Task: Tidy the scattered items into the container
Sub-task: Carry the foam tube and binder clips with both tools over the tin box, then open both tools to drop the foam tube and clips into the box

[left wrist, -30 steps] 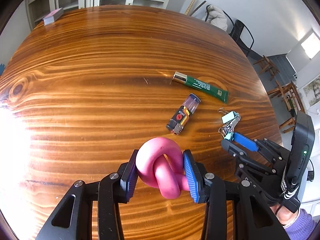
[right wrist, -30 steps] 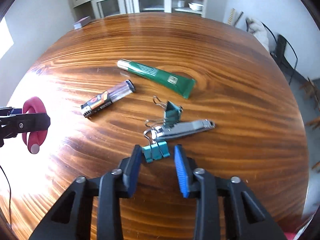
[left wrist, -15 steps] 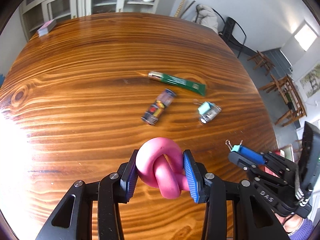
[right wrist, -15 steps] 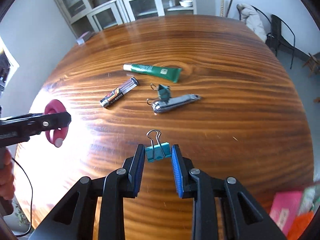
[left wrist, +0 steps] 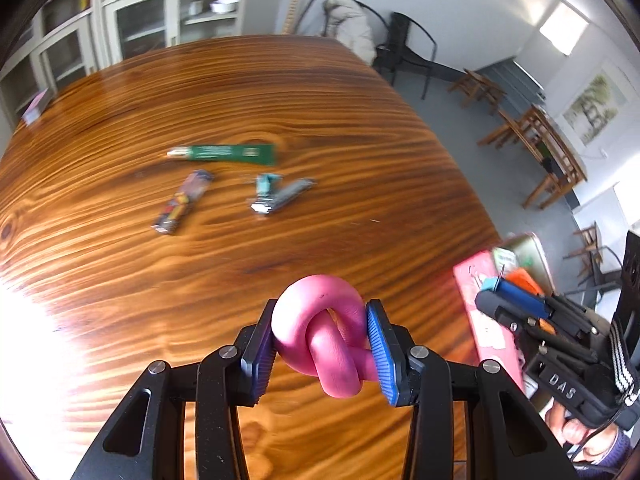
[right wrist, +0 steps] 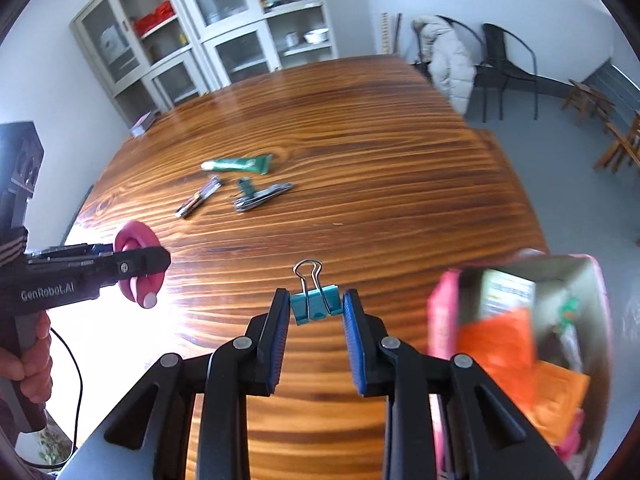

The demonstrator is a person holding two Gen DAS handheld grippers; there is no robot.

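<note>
— Pink, that knotted rope toy [left wrist: 320, 336], and the left gripper [left wrist: 320, 350] has it pinched between both blue pads at the lower middle of the left wrist view. Which way does it run?

— Loop up, free end hanging down past the fingertips toward the frame's bottom (the right wrist view shows its flat cut end at the left edge).

— And the right gripper [right wrist: 316, 340]?

— Narrowly parted, clamped on a teal binder clip [right wrist: 316, 306]. The clip's body sits crosswise between the pads; its wire handles stick up and away, toward the middle of the frame.

— Where's the container [right wrist: 592, 280]?

— Lower right of the right wrist view, a pink-sided box just beside that gripper, blurred, orange packets inside.

— What's on the wooden table [right wrist: 360, 140]?

— A green tube [right wrist: 240, 165] lying left-right, a lighter [right wrist: 198, 202] and nail clippers [right wrist: 262, 198] slanting, another teal clip [right wrist: 245, 186] touching the clippers; all centre-left, well apart from both grippers.
</note>
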